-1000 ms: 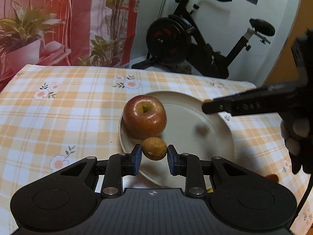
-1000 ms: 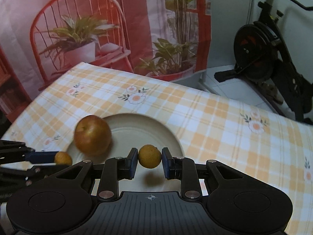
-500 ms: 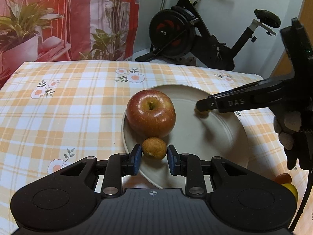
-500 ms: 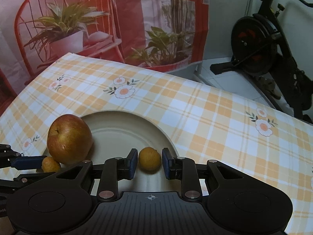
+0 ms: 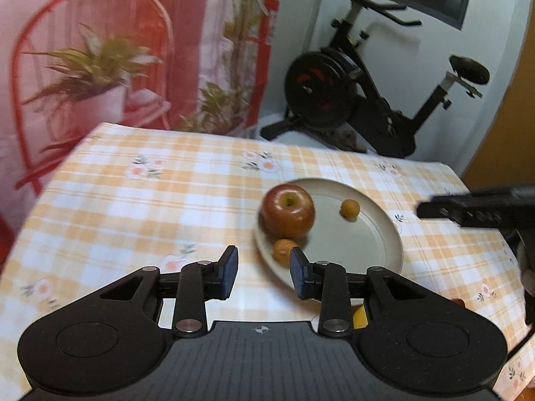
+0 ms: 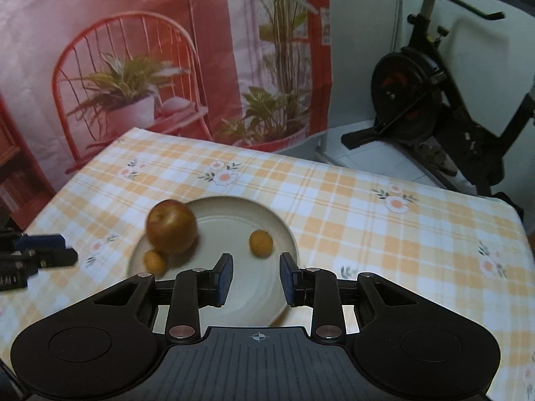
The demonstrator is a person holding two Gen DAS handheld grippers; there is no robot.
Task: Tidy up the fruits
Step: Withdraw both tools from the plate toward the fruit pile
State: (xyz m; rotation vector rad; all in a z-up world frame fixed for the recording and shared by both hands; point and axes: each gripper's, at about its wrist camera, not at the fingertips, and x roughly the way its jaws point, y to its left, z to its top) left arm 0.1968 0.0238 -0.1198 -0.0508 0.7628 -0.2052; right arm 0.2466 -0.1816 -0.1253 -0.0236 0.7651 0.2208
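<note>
The left gripper [image 5: 263, 275] had just been opening its jaws and stood parted with nothing between its blue pads; the small orange fruit [image 5: 283, 250] nearest it lay free on the near rim of the plate [image 5: 384, 234], just beyond the right-hand pad. The right gripper [image 6: 255, 279] had likewise just been opening and gripped nothing, its pads apart above the plate's near edge, with the second small fruit [image 6: 260, 243] lying loose on the plate just ahead of them. On the plate, a red apple [image 5: 287, 214] sat upright at the left side, stem hollow up, touching or nearly touching the first small fruit in front of it; the second small fruit lay apart from the apple, toward the plate's right. The plate rested on an orange checked tablecloth [image 5: 150, 200]. Both views were blurred, so the fruits' skins were hard to make out, and the plate's near rim was hidden behind the gripper bodies.
</note>
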